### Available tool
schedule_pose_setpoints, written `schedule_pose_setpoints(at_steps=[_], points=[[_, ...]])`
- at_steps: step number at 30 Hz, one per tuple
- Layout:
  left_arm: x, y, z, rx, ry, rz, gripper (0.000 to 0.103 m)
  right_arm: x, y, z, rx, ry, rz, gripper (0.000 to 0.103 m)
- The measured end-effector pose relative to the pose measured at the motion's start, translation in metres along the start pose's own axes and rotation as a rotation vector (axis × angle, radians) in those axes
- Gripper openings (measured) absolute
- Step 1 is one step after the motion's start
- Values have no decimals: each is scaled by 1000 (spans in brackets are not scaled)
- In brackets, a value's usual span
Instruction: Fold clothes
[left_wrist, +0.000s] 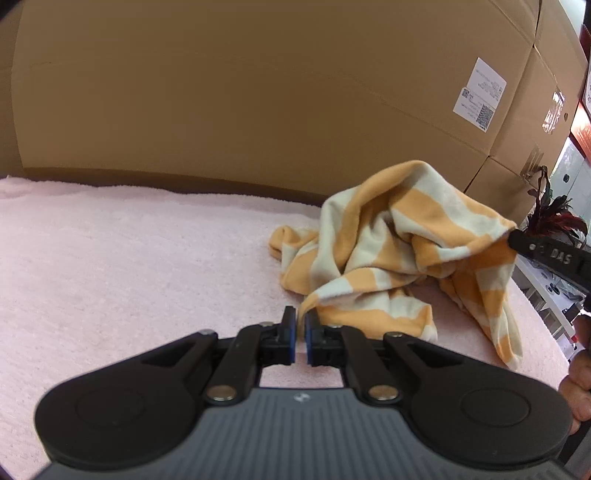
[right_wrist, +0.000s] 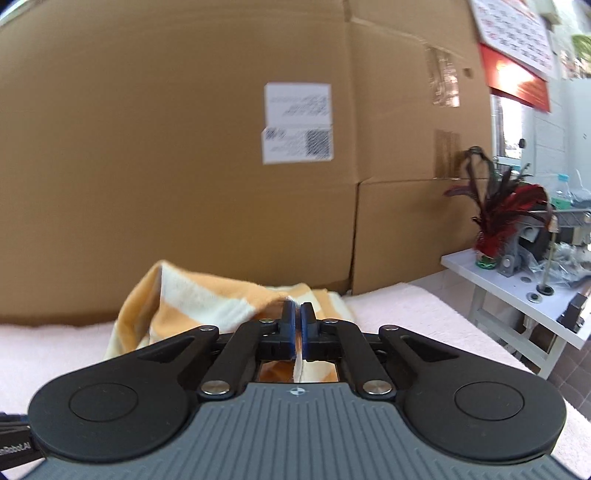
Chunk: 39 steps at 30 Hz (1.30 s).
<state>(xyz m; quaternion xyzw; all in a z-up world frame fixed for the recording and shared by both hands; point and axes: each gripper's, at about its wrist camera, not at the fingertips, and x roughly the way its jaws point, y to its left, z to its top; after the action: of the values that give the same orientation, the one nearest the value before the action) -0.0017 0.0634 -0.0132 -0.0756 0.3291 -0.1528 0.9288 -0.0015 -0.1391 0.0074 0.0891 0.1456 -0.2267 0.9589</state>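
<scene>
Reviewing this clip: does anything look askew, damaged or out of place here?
Only the striped garment: it lies bunched in a crumpled heap on the pink cover, one edge pinched in the left gripper, another in the right gripper. No damage or spill shows.

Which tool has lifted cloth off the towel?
The right tool: it pinches a corner of the striped cloth held high. The left tool grips a low edge just above the pink towel.
</scene>
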Motion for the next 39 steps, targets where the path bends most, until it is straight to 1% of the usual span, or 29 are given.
schedule_pose_setpoints(at_steps=[7, 10, 16, 20, 23, 25, 27, 29, 30, 31, 32, 33, 34, 35, 36, 38, 39], points=[[-20, 18, 13, -35, -63, 45, 4, -18, -21, 2, 67, -44, -43, 2], [-27, 28, 15, -58, -73, 54, 5, -26, -29, 6, 91, -57, -41, 2], [-39, 41, 10, -74, -92, 71, 6, -44, -39, 8, 125, -81, -42, 2], [-50, 52, 10, -93, -120, 92, 11, -54, -42, 7, 129, -95, -42, 2], [-57, 64, 5, -109, -134, 107, 16, -58, -46, 5, 136, -82, -48, 2], [-62, 71, 1, -112, -139, 132, 17, -60, -49, 1, 138, -69, -67, 1], [-67, 77, -4, -109, -149, 165, 15, -61, -51, -1, 129, -73, -111, 0], [-74, 80, -8, -86, -176, 223, 8, -62, -56, -1, 124, -54, -110, 1], [-77, 81, -9, -79, -180, 231, 8, -62, -58, -1, 121, -45, -110, 3], [-80, 82, -10, -75, -183, 231, 8, -62, -60, -1, 115, -32, -102, 9], [-83, 83, -12, -72, -185, 228, 9, -63, -58, -3, 90, -8, -60, 11], [-86, 83, -14, -62, -185, 223, 11, -64, -55, -5, 61, 18, -18, 14], [-87, 81, -17, -45, -179, 217, 18, -65, -49, -8, 10, 49, 31, 14], [-87, 79, -20, -26, -174, 212, 29, -68, -42, -14, -37, 73, 77, 14], [-85, 74, -24, -2, -168, 209, 34, -72, -34, -21, -87, 92, 113, 15], [-80, 68, -32, 31, -151, 196, 48, -80, -16, -36, -197, 113, 167, 15], [-76, 66, -34, 37, -138, 184, 50, -84, -7, -43, -254, 107, 175, 17]])
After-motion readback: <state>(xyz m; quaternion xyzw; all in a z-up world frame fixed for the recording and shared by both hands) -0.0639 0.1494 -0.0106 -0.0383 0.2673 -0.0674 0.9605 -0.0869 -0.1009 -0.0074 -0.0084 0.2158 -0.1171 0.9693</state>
